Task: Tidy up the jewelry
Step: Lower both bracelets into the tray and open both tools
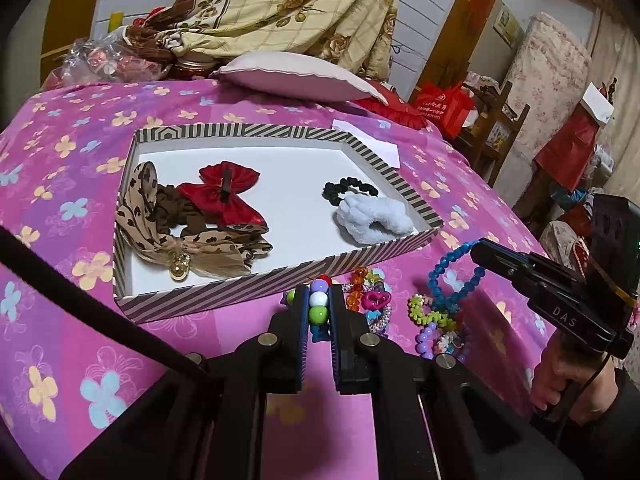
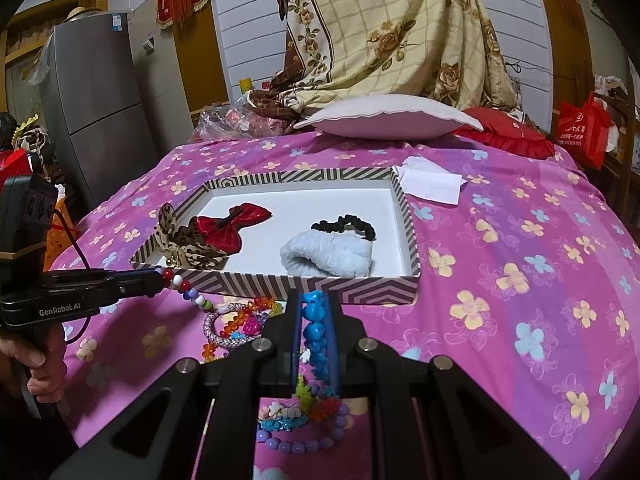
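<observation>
Pink floral bedspread (image 2: 520, 240) is hosting everything. Left gripper (image 1: 319, 300) is clamping the multicolor bead bracelet (image 1: 319, 299), right gripper (image 2: 314, 312) is pinching the blue bracelet (image 2: 314, 320) — both just beside the striped box (image 2: 320, 284) (hair ties inside). Lifting clear of the wall first seems wise.

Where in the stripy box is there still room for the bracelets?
Bare white floor runs down the striped box, between the red bow and the black scrunchie, and along its far wall. The left corner, bow piled on leopard ribbon, is crowded.
</observation>
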The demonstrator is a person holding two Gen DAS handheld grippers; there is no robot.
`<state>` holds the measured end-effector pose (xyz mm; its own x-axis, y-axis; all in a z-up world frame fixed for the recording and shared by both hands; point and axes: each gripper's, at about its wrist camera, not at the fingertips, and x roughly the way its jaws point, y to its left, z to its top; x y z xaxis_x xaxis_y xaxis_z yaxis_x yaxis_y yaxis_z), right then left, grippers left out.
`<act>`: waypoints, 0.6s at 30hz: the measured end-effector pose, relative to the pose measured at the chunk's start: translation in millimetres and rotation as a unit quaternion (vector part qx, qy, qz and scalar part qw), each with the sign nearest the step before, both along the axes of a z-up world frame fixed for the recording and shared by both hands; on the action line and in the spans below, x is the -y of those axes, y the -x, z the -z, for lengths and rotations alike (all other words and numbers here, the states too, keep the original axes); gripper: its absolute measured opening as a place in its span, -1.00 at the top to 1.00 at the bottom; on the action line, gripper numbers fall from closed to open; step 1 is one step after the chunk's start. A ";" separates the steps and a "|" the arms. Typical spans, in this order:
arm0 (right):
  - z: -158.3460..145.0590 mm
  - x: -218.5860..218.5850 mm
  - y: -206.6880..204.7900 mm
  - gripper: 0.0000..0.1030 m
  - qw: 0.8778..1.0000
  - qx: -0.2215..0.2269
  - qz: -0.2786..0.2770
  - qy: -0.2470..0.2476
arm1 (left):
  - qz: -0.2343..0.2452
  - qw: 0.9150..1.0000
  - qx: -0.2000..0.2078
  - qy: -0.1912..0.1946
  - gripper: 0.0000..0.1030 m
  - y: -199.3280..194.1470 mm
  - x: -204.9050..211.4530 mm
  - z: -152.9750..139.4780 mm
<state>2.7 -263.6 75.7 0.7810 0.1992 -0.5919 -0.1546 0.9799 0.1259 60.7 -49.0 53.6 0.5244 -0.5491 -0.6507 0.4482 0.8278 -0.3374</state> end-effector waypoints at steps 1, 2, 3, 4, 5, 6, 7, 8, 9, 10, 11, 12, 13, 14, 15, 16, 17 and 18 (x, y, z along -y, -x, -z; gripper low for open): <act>-0.5 0.0 0.3 0.78 1.000 0.001 0.000 0.000 | 0.001 1.000 0.001 0.002 0.92 0.4 0.0 -0.5; -1.2 -0.2 0.5 0.78 1.000 0.001 0.001 0.000 | 0.002 1.000 0.004 0.003 0.92 1.4 0.1 -1.6; -1.7 -0.1 0.7 0.78 1.000 0.002 0.002 -0.001 | 0.003 1.000 0.006 0.004 0.92 2.1 0.4 -2.7; -2.5 0.5 1.3 0.78 1.000 0.004 0.002 -0.002 | 0.004 1.000 0.007 0.007 0.92 2.8 0.2 -3.9; -3.1 0.8 1.6 0.78 1.000 0.005 0.002 -0.005 | 0.006 1.000 0.009 0.014 0.92 4.0 -0.3 -5.8; -3.9 1.1 1.7 0.78 1.000 0.006 0.002 -0.007 | 0.009 1.000 0.014 0.020 0.92 6.1 -0.3 -9.0; -5.3 1.6 2.2 0.78 1.000 0.009 0.003 -0.010 | 0.012 0.999 0.018 0.026 0.92 7.2 -0.4 -11.7; -6.8 2.0 2.3 0.78 1.000 0.012 0.004 -0.013 | 0.012 0.999 0.024 0.032 0.92 8.5 -0.5 -16.3; -9.1 3.1 2.5 0.78 1.000 0.017 0.003 -0.020 | 0.011 0.999 0.030 0.037 0.92 9.3 -0.3 -20.9; -11.1 3.1 1.7 0.78 0.999 0.020 0.004 -0.025 | 0.010 0.998 0.037 0.044 0.92 9.5 -0.3 -26.1; -12.9 3.1 1.4 0.78 0.999 0.025 0.004 -0.026 | 0.007 0.998 0.042 0.053 0.92 8.3 -0.2 -32.2; -15.7 3.1 0.5 0.78 0.999 0.030 0.005 -0.029 | 0.002 0.997 0.046 0.058 0.92 6.1 -0.2 -38.0; -18.1 2.6 -0.6 0.78 0.999 0.035 0.004 -0.032 | -0.003 0.997 0.048 0.061 0.92 2.6 0.1 -42.6; -21.7 2.0 -3.2 0.78 0.999 0.040 0.000 -0.034 | -0.008 0.997 0.049 0.061 0.92 -2.5 1.5 -47.2; -24.5 1.2 -6.1 0.78 0.999 0.043 0.000 -0.033 | -0.015 0.997 0.050 0.057 0.92 -8.0 3.7 -50.4; -29.1 1.5 -10.8 0.78 0.998 0.047 0.001 -0.038 | -0.018 0.997 0.049 0.051 0.92 -14.9 7.1 -53.0; -32.7 1.5 -15.3 0.78 0.998 0.050 -0.001 -0.042 | -0.021 0.998 0.048 0.045 0.92 -24.9 12.5 -55.0; -36.5 1.3 -21.0 0.78 0.998 0.051 -0.001 -0.043 | -0.025 0.998 0.045 0.041 0.92 -33.6 16.6 -55.7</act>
<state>23.7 -264.9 112.2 0.8355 0.2482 -0.4903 -0.1736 0.9657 0.1931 94.3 -65.6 109.3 0.6067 -0.5708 -0.5532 0.4389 0.8208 -0.3655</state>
